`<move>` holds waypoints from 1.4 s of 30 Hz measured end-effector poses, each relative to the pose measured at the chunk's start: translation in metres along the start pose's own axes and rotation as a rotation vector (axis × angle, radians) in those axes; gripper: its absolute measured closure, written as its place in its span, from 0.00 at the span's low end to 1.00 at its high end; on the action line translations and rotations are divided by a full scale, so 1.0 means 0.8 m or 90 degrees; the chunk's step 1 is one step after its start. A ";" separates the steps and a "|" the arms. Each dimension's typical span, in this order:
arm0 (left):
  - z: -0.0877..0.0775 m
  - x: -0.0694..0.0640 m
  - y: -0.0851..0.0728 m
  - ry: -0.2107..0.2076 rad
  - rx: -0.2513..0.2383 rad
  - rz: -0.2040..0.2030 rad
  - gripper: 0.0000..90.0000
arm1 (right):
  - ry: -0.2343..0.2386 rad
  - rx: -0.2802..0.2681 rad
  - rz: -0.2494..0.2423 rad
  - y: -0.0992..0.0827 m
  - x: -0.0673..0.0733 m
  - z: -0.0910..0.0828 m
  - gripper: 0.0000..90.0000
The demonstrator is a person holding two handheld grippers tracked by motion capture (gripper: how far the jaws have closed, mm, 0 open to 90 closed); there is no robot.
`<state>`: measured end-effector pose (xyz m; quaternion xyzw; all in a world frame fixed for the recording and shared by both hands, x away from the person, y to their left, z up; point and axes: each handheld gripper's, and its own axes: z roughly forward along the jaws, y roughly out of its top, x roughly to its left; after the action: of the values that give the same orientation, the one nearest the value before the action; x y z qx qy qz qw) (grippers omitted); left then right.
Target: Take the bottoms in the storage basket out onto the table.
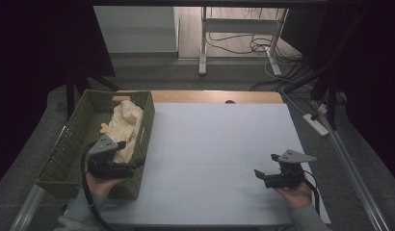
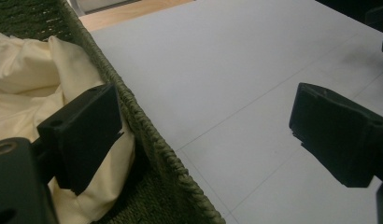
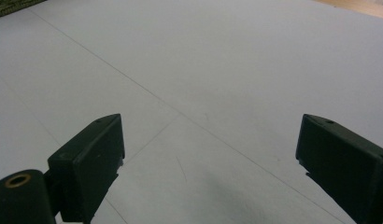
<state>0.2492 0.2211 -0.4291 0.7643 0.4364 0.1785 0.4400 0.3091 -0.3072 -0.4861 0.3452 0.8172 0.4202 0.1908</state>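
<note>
A green woven basket (image 1: 72,144) stands at the table's left and holds a crumpled cream cloth (image 1: 125,122). My left gripper (image 1: 130,155) hovers at the basket's right wall near its front corner, pointing right. In the left gripper view this gripper (image 2: 208,126) is open and straddles the basket wall (image 2: 152,140): one jaw is over the cloth (image 2: 31,79), the other over the table, with nothing pinched. My right gripper (image 1: 266,165) is low over the front right of the white table top (image 1: 210,139). It (image 3: 208,158) is open and empty, pointing left.
A bare wooden strip (image 1: 210,96) runs along the table's back edge. On the floor beyond are a desk frame (image 1: 203,48), loose cables (image 1: 263,45) and a power strip (image 1: 316,124) at the right. The white surface (image 3: 203,60) stretches between the two grippers.
</note>
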 end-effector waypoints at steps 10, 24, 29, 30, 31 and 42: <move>0.003 0.002 0.009 -0.007 -0.009 0.014 0.11 | 0.004 0.007 0.000 -0.001 0.001 0.001 0.11; 0.004 -0.003 0.018 -0.001 -0.014 0.009 0.12 | 0.001 0.017 -0.003 0.000 -0.002 0.004 0.11; 0.007 -0.003 0.025 0.000 -0.006 0.018 0.12 | 0.007 0.016 0.002 0.001 -0.003 0.008 0.11; 0.007 -0.003 0.026 -0.002 -0.006 0.018 0.12 | 0.007 0.018 0.001 0.001 -0.003 0.009 0.11; 0.008 -0.001 0.028 -0.002 -0.008 0.019 0.12 | 0.007 0.020 0.000 0.001 -0.002 0.009 0.11; 0.015 0.020 0.036 -0.013 -0.016 -0.009 0.11 | 0.002 0.023 0.000 -0.001 -0.002 0.009 0.11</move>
<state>0.2807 0.2216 -0.4134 0.7575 0.4349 0.1732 0.4551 0.3141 -0.3044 -0.4908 0.3481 0.8251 0.4057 0.1828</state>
